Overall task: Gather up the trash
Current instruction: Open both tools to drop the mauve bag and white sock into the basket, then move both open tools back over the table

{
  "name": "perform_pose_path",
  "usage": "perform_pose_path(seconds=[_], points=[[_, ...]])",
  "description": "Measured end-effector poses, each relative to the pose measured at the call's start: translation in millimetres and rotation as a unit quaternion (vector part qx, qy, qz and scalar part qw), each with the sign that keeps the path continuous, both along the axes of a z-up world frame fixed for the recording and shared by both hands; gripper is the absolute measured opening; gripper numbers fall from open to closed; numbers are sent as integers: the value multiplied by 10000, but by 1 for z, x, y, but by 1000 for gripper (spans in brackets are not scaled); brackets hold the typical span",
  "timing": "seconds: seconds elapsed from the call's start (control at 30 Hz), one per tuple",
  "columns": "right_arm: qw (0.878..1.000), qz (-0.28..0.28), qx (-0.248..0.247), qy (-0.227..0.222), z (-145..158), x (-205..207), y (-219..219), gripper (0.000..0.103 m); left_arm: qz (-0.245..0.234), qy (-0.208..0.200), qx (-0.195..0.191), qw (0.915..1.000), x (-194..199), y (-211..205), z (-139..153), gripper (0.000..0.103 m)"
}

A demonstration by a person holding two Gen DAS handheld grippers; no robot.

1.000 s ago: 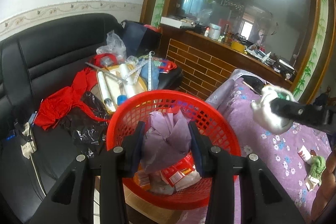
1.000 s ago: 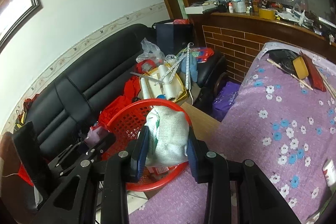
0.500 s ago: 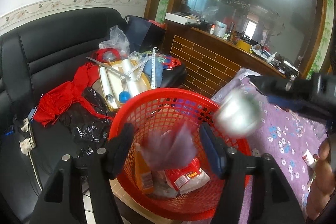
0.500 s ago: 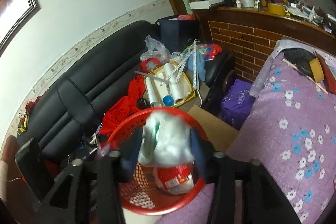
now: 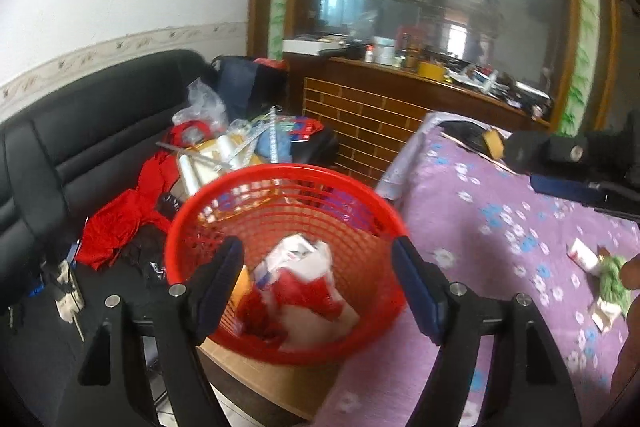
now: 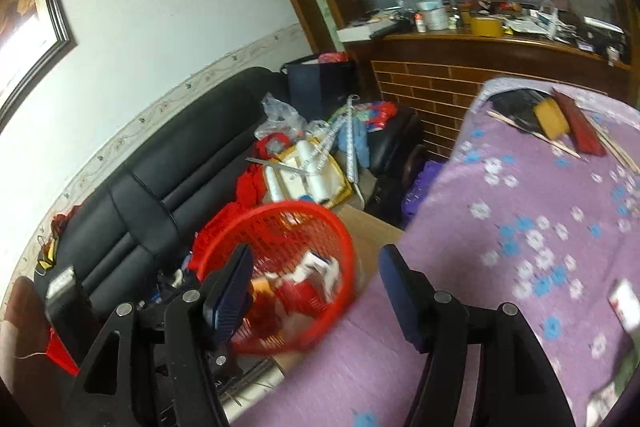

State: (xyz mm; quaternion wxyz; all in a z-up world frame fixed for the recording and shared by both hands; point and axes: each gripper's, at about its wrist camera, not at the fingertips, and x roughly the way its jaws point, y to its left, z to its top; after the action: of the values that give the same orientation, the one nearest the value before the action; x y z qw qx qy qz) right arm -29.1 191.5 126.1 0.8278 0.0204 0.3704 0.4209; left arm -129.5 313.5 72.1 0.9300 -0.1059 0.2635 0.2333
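Trash (image 5: 304, 287) now in basket (image 5: 280, 175), both tools just opened, empty

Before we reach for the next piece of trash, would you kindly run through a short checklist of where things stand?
1. Left gripper empty: ok; its jaws have just been opening, nothing between them.
2. Right gripper empty: ok; its jaws have just been opening too, nothing held.
3. Dropped trash inside the red basket: ok; wrappers and paper lie in it.
4. Basket upright, mouth clear: ok.
5. More trash in sight: ok; a small carton and a green wad lie on the purple floral cloth.
6. Exact number of pieces left: cannot tell; the views are blurred.
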Motion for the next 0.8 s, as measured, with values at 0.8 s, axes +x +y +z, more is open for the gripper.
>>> perform_pose_path(seconds=[0.8], points=[[9687, -2474, -74, 186, -25, 1, -295, 70, -1774, 435, 270, 9828, 33, -171, 0, 76]])
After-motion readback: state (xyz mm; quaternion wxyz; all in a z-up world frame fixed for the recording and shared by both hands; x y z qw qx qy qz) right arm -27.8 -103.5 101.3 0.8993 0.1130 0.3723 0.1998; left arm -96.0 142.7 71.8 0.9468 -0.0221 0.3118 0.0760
